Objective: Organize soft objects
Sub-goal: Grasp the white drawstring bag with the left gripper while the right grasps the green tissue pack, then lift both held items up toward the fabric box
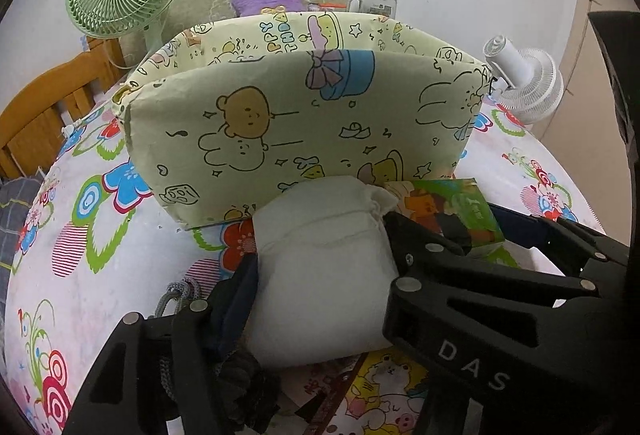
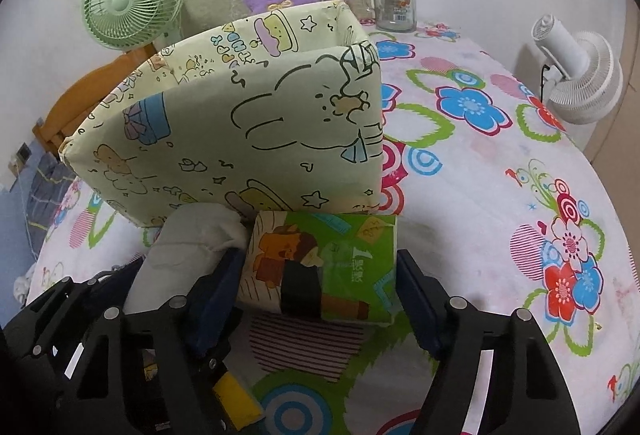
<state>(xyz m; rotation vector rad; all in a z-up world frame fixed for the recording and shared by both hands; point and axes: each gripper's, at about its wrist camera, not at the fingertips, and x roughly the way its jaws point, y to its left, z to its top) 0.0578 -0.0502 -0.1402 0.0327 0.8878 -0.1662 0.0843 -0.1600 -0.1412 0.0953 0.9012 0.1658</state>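
Here the left tool clamps a white pouch just before the box.

You get soft, even indoor light with faint shadows and no glare. Fisheye distortion bends everything toward the rim, black vignette fills the corners, and focus looks slightly soft throughout.

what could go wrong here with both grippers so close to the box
1. The left gripper and right gripper work side by side; their linkages look close enough to collide when lifting.
2. The white pouch and the tissue pack both press against the wall of the paper-covered box, so lifting forward may shove or tip it.
3. The right gripper's fingers only straddle the tissue pack, so it may slip if not closed.
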